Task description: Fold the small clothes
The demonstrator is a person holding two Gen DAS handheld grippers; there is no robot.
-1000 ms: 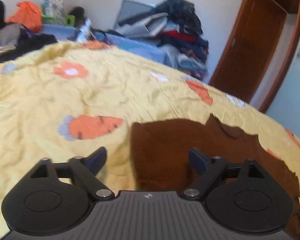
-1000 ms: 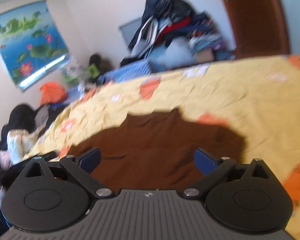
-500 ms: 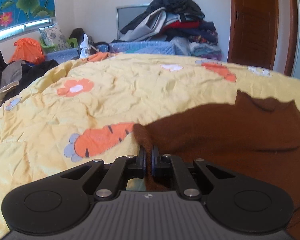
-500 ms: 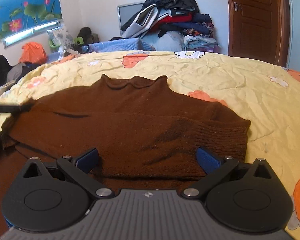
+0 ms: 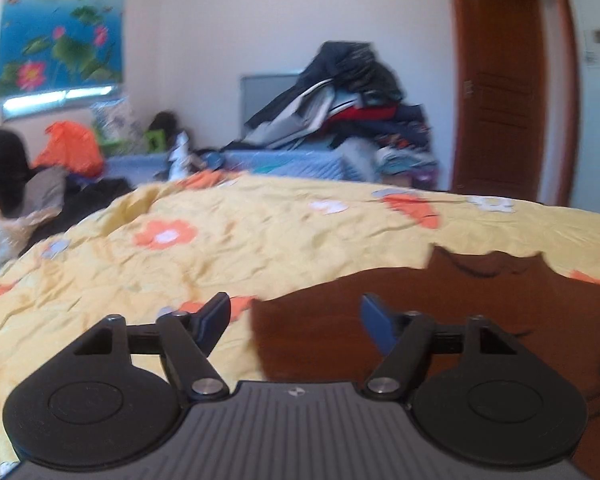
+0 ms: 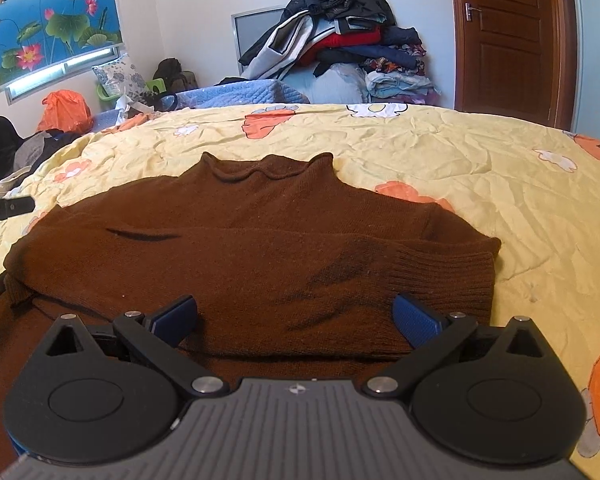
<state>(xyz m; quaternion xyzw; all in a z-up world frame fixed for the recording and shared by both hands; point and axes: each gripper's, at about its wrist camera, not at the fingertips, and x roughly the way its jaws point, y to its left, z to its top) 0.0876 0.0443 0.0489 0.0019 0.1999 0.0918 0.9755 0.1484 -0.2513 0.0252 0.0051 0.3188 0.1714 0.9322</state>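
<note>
Two claws, both mine, hover over the bed [image 6: 480, 168]. The brown sweater [image 6: 260, 240] lies flat on the yellow bedspread, collar at twelve o'clock, a sleeve folded across its front. My right claw [image 6: 296, 316] is spread wide above the hem, gripping nothing. My left claw [image 5: 296, 316] is opening at the sweater's nine o'clock edge, its pads off the cloth.
</note>
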